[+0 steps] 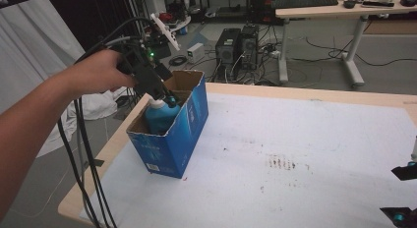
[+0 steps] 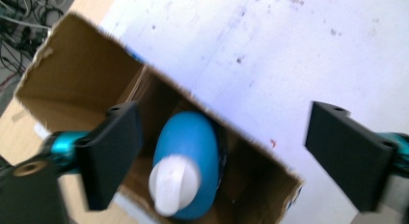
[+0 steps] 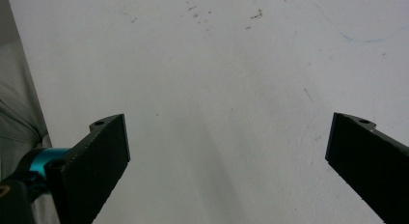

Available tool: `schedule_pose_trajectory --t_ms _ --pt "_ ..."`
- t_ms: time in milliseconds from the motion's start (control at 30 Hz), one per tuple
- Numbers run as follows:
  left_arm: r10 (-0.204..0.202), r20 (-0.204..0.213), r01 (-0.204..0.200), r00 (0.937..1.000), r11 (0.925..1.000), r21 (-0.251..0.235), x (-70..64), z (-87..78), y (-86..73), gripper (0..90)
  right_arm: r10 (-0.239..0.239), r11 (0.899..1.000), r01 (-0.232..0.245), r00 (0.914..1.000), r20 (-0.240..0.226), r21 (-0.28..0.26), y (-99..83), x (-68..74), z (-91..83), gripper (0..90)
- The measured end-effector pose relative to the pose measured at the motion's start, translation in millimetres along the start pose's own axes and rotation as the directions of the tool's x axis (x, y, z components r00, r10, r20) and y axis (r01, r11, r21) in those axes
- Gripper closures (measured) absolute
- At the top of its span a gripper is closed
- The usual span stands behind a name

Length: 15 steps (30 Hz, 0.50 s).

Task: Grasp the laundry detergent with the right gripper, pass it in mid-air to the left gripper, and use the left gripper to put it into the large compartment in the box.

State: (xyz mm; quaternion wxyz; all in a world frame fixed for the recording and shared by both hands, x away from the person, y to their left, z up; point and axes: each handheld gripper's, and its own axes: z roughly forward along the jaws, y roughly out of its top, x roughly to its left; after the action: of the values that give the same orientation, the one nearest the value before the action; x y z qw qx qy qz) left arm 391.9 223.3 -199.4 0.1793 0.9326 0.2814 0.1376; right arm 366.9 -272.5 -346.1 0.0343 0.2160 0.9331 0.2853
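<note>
Black gripper [image 1: 164, 98] jaws, teal fittings, black cables

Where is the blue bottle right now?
In the high view the blue bottle stands inside the open blue carton near the table's left edge, directly below the left hand-held gripper, whose jaws are open.

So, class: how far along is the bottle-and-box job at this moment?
Looks done: the blue bottle stands inside the cardboard box. In hand: the left claw, jaws open, hovers above it, gripping nothing. Left: unclear; the right claw waits open over the bare table.
</note>
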Motion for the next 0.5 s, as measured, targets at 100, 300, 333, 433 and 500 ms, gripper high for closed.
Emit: schedule_pose_trajectory --t_ms 100,300,333,433,500 --pt "0.013 -0.002 -0.013 0.9999 0.9999 0.000 -6.5 1.9 8.1 1.7 -0.001 1.000 0.001 1.0000 0.004 -0.007 0.5 0.6 -3.1 0.8" --pt "0.057 -0.003 -0.057 0.9984 0.9983 0.012 -18.3 8.3 23.0 1.6 -0.004 1.000 0.004 1.0000 0.007 -0.016 2.7 2.6 -6.1 0.8" --pt "0.063 -0.004 -0.063 0.9980 0.9979 0.017 -20.2 9.9 25.2 1.6 -0.004 1.000 0.004 1.0000 0.008 -0.016 3.2 3.2 -6.2 0.8" --pt "0.115 -0.005 -0.115 0.9933 0.9925 0.043 -28.0 14.7 32.9 1.6 -0.010 1.000 0.011 0.9999 0.006 -0.020 4.8 4.7 -6.6 0.8" --pt "0.132 -0.036 -0.130 0.9906 0.9893 0.066 -33.8 19.2 39.7 1.6 -0.011 1.000 0.011 0.9999 0.009 -0.024 6.4 5.3 -7.4 0.8"
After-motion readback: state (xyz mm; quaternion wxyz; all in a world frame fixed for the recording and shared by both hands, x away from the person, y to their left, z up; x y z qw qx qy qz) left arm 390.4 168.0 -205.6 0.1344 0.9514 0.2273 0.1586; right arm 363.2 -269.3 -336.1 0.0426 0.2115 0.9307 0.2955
